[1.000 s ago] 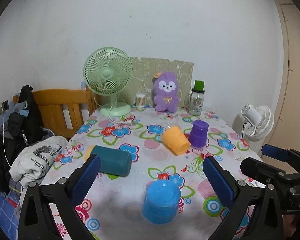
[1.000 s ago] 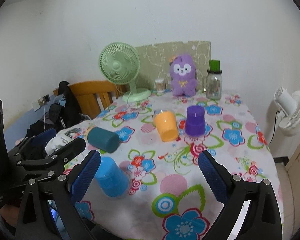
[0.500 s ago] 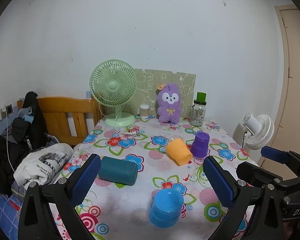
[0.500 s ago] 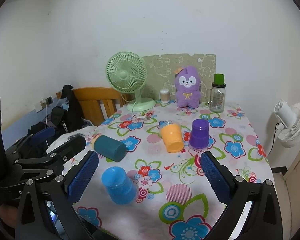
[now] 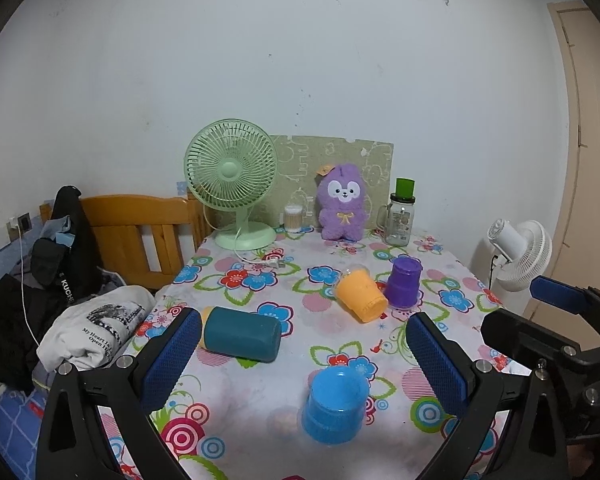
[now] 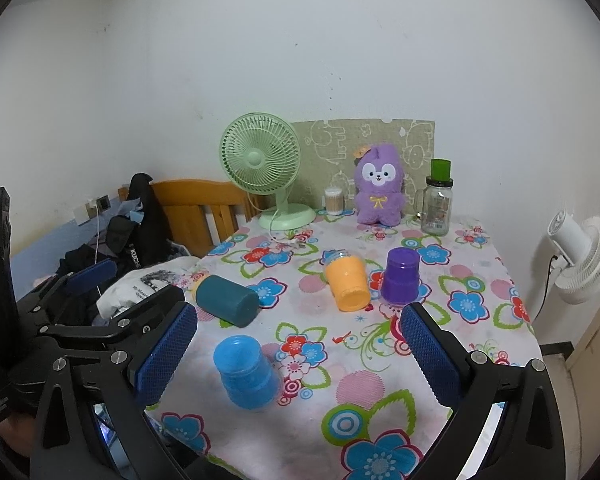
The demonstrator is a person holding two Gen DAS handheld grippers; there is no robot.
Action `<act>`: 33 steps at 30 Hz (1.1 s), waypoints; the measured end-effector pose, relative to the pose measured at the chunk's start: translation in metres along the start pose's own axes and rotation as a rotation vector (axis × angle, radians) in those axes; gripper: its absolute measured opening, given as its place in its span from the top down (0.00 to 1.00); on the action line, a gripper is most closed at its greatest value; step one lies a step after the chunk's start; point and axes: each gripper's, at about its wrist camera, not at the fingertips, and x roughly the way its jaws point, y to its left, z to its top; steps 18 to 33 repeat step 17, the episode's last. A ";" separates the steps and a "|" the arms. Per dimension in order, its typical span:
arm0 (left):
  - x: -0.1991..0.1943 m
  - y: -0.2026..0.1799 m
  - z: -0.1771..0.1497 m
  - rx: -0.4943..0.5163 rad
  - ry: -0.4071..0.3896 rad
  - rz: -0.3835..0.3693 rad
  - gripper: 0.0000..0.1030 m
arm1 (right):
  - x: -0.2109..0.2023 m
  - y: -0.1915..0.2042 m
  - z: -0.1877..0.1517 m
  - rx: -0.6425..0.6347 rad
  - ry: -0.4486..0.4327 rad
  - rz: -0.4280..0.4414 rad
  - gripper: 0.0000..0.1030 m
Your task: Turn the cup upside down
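Several cups sit on the floral tablecloth. A light blue cup point(image 5: 334, 406) point(image 6: 245, 372) stands upside down near the front edge. A dark teal cup point(image 5: 242, 339) point(image 6: 227, 300) lies on its side at the left. An orange cup point(image 5: 361, 294) point(image 6: 347, 283) lies tilted, leaning by a purple cup point(image 5: 403, 282) point(image 6: 400, 276) that stands upside down. My left gripper point(image 5: 304, 364) is open and empty, back from the table's front edge. My right gripper point(image 6: 298, 356) is open and empty, beside the left one.
A green fan point(image 5: 232, 184), a small jar point(image 5: 293, 218), a purple plush toy point(image 5: 342, 208) and a glass jar with a green lid point(image 5: 399, 216) line the table's back. A wooden chair point(image 5: 140, 228) with clothes stands left. A white fan point(image 5: 518, 254) stands right.
Both grippers have pulled back and risen from the table, so the cups look smaller and farther. No cup has moved. Both grippers stay open.
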 end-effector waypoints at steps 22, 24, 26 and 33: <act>-0.003 0.006 0.002 -0.013 -0.027 0.003 0.00 | 0.002 0.005 0.001 -0.009 0.003 0.008 0.00; -0.003 0.006 0.002 -0.013 -0.027 0.003 0.00 | 0.002 0.005 0.001 -0.009 0.003 0.008 0.00; -0.003 0.006 0.002 -0.013 -0.027 0.003 0.00 | 0.002 0.005 0.001 -0.009 0.003 0.008 0.00; -0.003 0.006 0.002 -0.013 -0.027 0.003 0.00 | 0.002 0.005 0.001 -0.009 0.003 0.008 0.00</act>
